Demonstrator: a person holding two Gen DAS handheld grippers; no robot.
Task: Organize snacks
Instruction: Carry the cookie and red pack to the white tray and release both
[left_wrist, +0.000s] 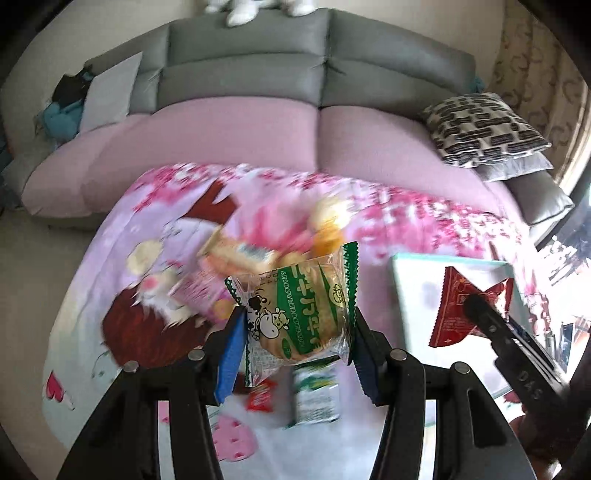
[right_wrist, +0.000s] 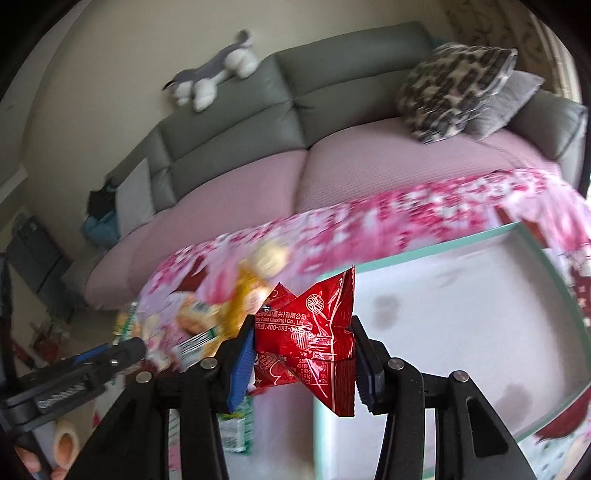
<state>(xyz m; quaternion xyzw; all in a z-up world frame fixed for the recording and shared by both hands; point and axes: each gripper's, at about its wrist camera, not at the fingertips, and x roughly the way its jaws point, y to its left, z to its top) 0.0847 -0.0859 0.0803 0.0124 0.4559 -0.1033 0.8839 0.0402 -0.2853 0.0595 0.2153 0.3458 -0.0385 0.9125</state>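
Observation:
My left gripper is shut on a clear green-edged snack pack with a cow drawing, lifted above the table. My right gripper is shut on a red foil snack packet, held over the left edge of a shallow white box with a mint rim. In the left wrist view the same red packet hangs off the right gripper over that box. In the right wrist view the left gripper shows at lower left. Loose snacks lie on the pink flowered cloth.
A red packet and a green-white pack lie under my left gripper. Behind the table stands a grey sofa with a pink cover, patterned cushions at its right end and a plush toy on its back.

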